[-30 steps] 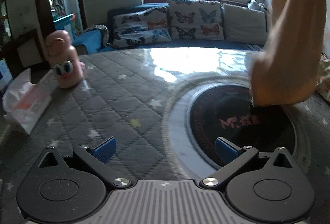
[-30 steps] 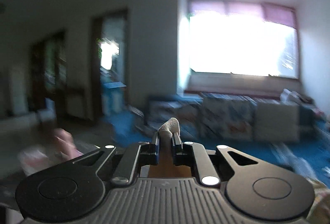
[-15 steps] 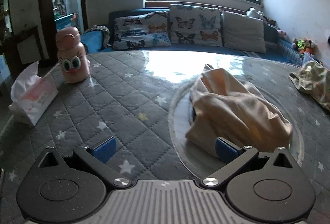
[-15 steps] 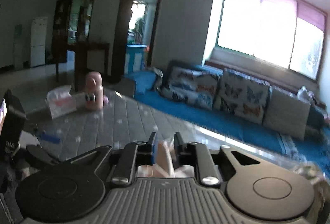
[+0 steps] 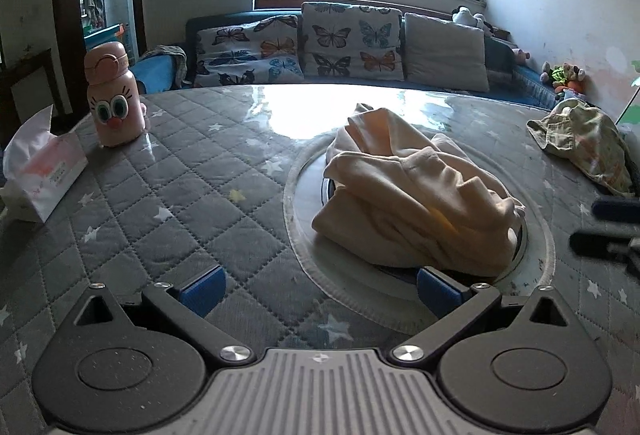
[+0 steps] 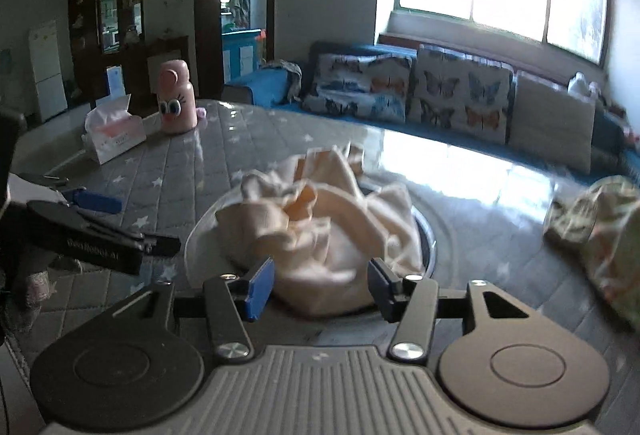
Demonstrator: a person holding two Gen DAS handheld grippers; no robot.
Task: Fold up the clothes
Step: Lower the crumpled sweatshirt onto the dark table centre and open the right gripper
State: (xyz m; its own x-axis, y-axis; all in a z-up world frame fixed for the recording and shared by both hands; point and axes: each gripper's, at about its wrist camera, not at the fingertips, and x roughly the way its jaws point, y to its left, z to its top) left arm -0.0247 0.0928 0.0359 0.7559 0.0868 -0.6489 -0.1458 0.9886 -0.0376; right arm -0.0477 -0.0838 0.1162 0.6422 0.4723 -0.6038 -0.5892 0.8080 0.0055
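Note:
A crumpled cream garment lies in a heap on the round glass inset in the middle of the quilted table. My left gripper is open just in front of the heap, its right finger pad near the cloth's front edge. My right gripper is open too, its blue pads on either side of the heap's near edge, nothing pinched. The right gripper's dark fingers show at the right edge of the left wrist view. A second, patterned olive garment lies at the table's right.
A pink cartoon-eyed bottle and a tissue box stand at the table's far left. The grey star-quilted cover spreads to the left. A sofa with butterfly cushions runs behind the table under the window.
One second ago my right gripper held the cream garment up, shut on it. It lowered the garment onto the glass inset and opened. The left gripper stayed open and nearly still.

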